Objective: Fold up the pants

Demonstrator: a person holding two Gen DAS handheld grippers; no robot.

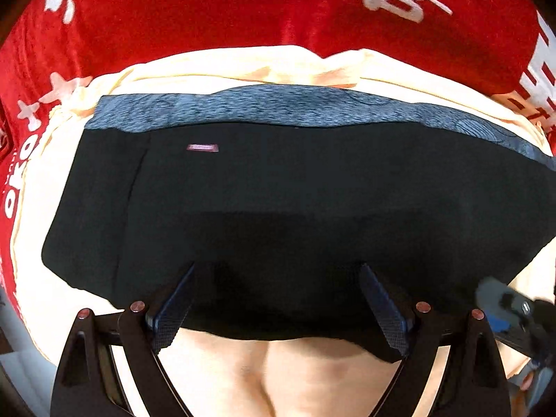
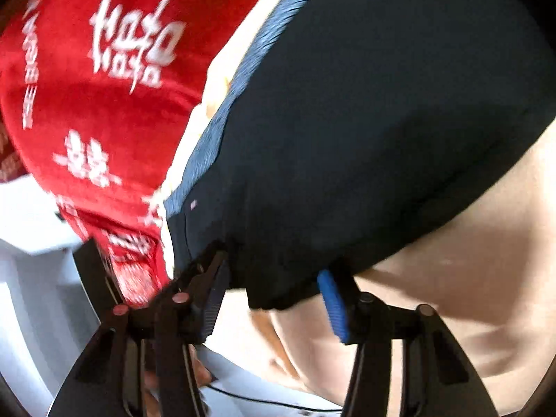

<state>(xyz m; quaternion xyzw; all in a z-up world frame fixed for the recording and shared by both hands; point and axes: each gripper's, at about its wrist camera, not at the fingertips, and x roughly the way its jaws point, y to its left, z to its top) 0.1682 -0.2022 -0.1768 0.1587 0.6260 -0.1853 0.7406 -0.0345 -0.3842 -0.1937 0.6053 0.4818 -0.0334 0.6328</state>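
Left wrist view: pants [image 1: 278, 191] lie partly folded on cream cloth [image 1: 52, 295].
Left gripper [image 1: 278, 299] is spread above them; right gripper [image 2: 274, 285] is seen spread around a corner. Further folding is judged outstanding.

Black pants [image 1: 278, 191], folded, flat on cream cloth

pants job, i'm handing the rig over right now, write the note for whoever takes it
Left gripper: fingers wide open, over the near edge of the black pants, holding nothing.
Right gripper: fingers not yet pressing; a corner of the pants lies between them.
Pants lie flat on the cream cloth over the red blanket, grey-blue waistband on the far side.
Done: pants look partly folded.
Left: grip the near edge, finish folding.
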